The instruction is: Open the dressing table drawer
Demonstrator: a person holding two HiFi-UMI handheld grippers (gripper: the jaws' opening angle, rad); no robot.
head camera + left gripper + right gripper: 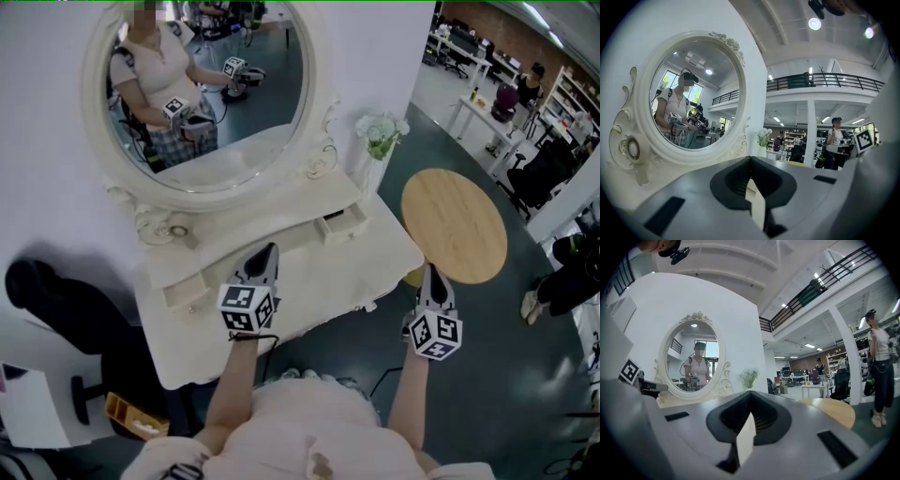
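Quick read on this one: both grippers hover low over the front of the dressing table (187, 352). The left gripper (268, 251) is above the middle of the counter (380, 264), and the right gripper (429, 274) is at about 3 o'clock from it, by the counter's front-right corner. Each gripper's own view shows its jaws together, tips meeting, with nothing between them. The drawers are two little ones tucked under the mirror (202, 94). The right drawer (343, 225) sits near the left gripper at roughly 2 o'clock, and the left drawer (185, 296) is at about 8 o'clock. Both fronts stick out a bit from the shelf, and from up top I can't tell if that's how they're built or if one is pulled ajar. So this fits a line-up before a pull just as well as a hover after one. If a pull is what's coming, here's my take. Whatever handle is on those fronts is too small to make out, so part the jaws only a little and come in level with the drawer front rather than from above. Clamp on the pull itself and draw straight back along the drawer's line. A small light box like that probably skews or slides right out if yanked. Also mind the flower vase (380, 141) at 1 o'clock from the right drawer.
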